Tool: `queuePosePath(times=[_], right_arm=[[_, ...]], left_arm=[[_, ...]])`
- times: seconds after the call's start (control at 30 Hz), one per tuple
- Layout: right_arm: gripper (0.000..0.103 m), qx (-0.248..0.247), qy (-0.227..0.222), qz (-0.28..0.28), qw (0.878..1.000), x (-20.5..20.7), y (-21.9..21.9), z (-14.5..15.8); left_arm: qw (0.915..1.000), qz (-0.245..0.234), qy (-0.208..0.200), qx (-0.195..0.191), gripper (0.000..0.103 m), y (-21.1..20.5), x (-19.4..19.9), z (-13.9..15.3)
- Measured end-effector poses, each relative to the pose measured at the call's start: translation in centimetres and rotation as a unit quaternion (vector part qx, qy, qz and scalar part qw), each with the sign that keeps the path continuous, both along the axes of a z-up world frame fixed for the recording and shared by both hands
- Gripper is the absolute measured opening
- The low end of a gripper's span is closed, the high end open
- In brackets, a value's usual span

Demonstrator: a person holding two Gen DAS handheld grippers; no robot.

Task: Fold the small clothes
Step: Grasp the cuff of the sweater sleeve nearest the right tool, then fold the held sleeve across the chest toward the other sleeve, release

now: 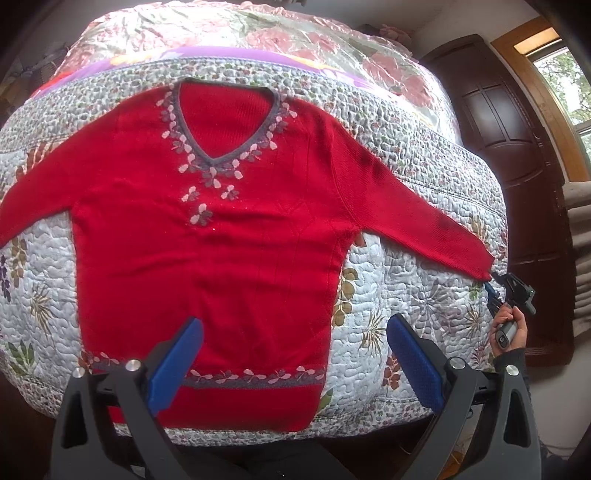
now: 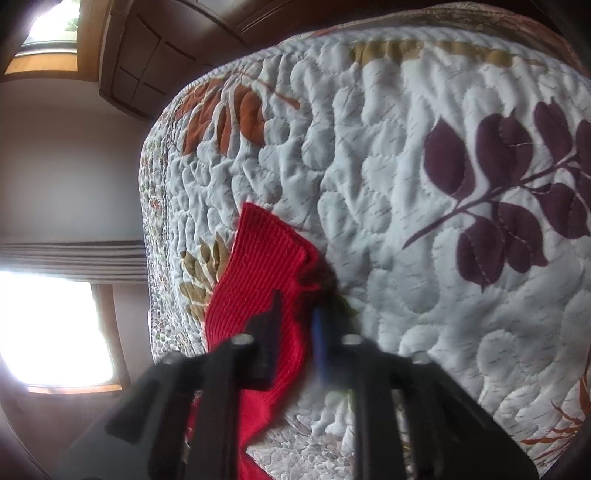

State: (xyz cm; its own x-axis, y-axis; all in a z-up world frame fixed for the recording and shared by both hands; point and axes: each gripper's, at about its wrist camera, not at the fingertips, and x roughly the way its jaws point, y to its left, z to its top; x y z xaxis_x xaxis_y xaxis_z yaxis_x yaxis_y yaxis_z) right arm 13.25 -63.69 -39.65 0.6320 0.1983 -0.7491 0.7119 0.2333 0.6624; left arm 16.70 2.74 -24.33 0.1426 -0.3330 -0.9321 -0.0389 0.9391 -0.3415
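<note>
Now the right claw point(image 2: 299, 317) pinches the red sweater's point(image 1: 207, 240) cuff point(image 2: 273, 251).

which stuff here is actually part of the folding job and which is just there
In the job:
- red sweater, spread flat
- its sleeve cuff, pinched by the right gripper
- left gripper, open above the hem

Just there:
- floral quilt
- pink bedding
- dark wooden door
- window

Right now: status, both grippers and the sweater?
Left gripper open above hem. Right gripper shut on sleeve cuff. Sweater flat on quilt, unfolded. Nothing blocking.
</note>
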Motion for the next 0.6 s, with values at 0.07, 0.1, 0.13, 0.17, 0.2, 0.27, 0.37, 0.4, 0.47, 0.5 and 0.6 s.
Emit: queuePosePath(times=[0.07, 0.1, 0.13, 0.17, 0.2, 0.27, 0.37, 0.4, 0.47, 0.5, 0.6], right_arm=[[0.007, -0.010, 0.001, 0.006, 1.000, 0.2, 0.1, 0.5], [0.007, -0.013, -0.001, 0.007, 1.000, 0.4, 0.2, 0.6], [0.006, -0.019, -0.005, 0.010, 1.000, 0.6, 0.4, 1.2], [0.006, -0.026, -0.009, 0.014, 1.000, 0.7, 0.7, 2.0], [0.006, -0.037, -0.015, 0.021, 0.999, 1.1, 1.0, 3.0], [0.006, -0.054, -0.020, 0.035, 0.998, 1.9, 1.7, 4.6], [0.006, -0.086, -0.033, 0.059, 0.994, 3.3, 3.1, 7.8], [0.006, -0.093, -0.036, 0.065, 0.993, 3.6, 3.5, 8.6], [0.006, -0.111, -0.045, 0.080, 0.990, 4.7, 4.7, 10.7], [0.006, -0.119, -0.049, 0.087, 0.988, 5.1, 5.3, 11.6], [0.006, -0.151, -0.064, 0.117, 0.979, 7.0, 7.7, 14.9]], left_arm=[[1.0000, 0.004, 0.003, -0.006, 0.099, 0.3, -0.1, -0.2], [0.9999, 0.008, 0.004, -0.011, 0.099, 0.5, -0.1, -0.2], [0.9997, 0.014, 0.007, -0.018, 0.099, 0.9, -0.2, -0.3], [0.9994, 0.019, 0.009, -0.026, 0.099, 1.2, -0.3, -0.3], [0.9991, 0.026, 0.011, -0.033, 0.099, 1.6, -0.3, -0.3], [0.9978, 0.041, 0.014, -0.050, 0.099, 2.6, -0.4, -0.3], [0.9965, 0.054, 0.015, -0.062, 0.099, 3.7, -0.4, -0.2], [0.9962, 0.056, 0.013, -0.065, 0.099, 4.0, -0.4, -0.1], [0.9953, 0.060, 0.008, -0.075, 0.099, 4.6, -0.3, 0.3], [0.9945, 0.062, 0.004, -0.084, 0.099, 4.9, -0.3, 0.4], [0.9905, 0.066, -0.009, -0.120, 0.099, 5.8, 0.1, 1.1]])
